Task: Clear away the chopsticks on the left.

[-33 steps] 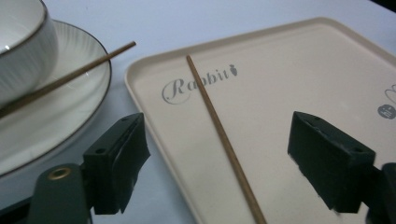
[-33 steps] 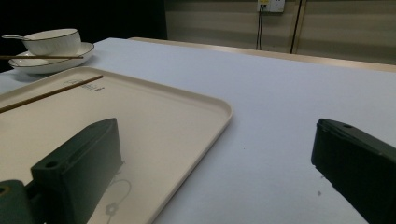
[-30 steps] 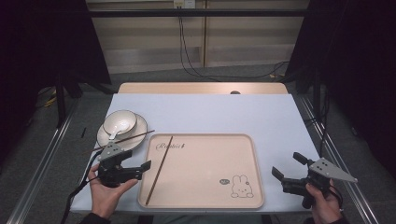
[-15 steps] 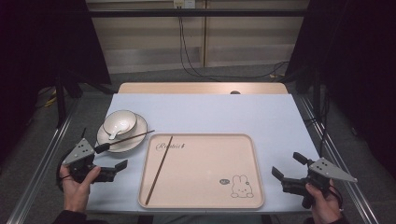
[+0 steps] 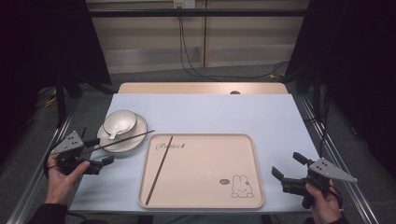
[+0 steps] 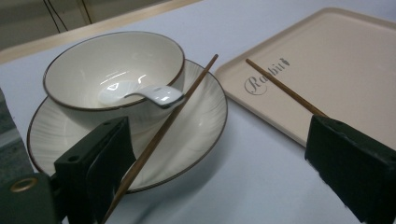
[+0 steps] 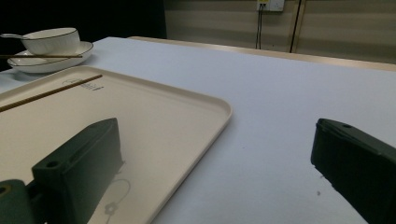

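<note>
A white bowl (image 5: 120, 122) with a white spoon (image 5: 114, 132) in it stands on a plate (image 5: 135, 138) at the table's left. One brown chopstick (image 5: 122, 139) lies across the plate's front rim. A second chopstick (image 5: 159, 170) lies on the beige tray (image 5: 201, 186). My left gripper (image 5: 102, 151) is open just left of the plate. In the left gripper view the plate chopstick (image 6: 163, 128) runs close along the inner side of the left jaw, apart from the far jaw. My right gripper (image 5: 287, 164) is open and holds nothing, right of the tray.
The tray has a rabbit drawing (image 5: 241, 185) at its front right corner. Blue table surface (image 5: 261, 116) stretches behind and to the right of the tray. Cables (image 5: 191, 56) hang at the wall beyond the table.
My left gripper has moved left from the tray's left edge to the table's left side beside the plate. The right gripper has stayed put.
</note>
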`<state>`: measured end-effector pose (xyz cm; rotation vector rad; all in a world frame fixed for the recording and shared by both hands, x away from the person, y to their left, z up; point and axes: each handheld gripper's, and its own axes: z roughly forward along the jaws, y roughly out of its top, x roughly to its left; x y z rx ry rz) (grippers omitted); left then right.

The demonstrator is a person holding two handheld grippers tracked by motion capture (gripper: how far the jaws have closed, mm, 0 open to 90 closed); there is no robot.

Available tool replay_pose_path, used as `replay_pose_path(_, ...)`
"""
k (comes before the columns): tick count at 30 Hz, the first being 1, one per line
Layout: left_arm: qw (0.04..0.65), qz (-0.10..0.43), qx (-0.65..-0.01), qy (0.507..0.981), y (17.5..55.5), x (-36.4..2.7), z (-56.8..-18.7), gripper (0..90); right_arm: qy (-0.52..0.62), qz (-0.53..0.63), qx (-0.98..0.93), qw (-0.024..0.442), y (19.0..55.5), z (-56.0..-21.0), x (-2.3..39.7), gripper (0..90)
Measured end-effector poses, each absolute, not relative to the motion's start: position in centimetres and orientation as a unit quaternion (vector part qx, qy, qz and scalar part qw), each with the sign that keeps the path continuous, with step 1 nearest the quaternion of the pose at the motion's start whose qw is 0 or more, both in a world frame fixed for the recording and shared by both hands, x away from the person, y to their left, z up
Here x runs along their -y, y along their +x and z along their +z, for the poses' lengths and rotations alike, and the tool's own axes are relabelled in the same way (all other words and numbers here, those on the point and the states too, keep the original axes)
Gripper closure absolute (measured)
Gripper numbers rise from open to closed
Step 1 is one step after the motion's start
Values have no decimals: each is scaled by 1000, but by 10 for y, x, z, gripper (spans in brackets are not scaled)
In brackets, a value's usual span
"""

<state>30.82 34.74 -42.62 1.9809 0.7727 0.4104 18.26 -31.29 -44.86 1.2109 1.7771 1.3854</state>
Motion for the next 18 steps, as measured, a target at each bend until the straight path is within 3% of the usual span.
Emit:
replay_pose_path(7, 446, 149, -308, 827, 327, -359, -430, 103, 454, 519, -665, 288, 183, -449, 313, 15)
replay_pose_path(12, 419, 163, -285, 847, 338, -365, -436, 313, 453, 519, -665, 290, 183, -449, 313, 14)
replay_pose_path(14, 415, 161, -287, 848, 340, -365, -437, 438, 455, 518, -665, 287, 182, -449, 313, 14)
replay_pose_path(15, 414, 157, -287, 849, 342, -366, -437, 438, 455, 518, -665, 287, 182, -449, 313, 14)
replay_pose_path(16, 415, 153, -289, 849, 344, -366, -438, 518, 455, 516, -666, 288, 183, -449, 313, 15)
replay_pose_path(18, 404, 153, -284, 856, 351, -365, -436, 566, 453, 515, -667, 289, 183, -449, 314, 15)
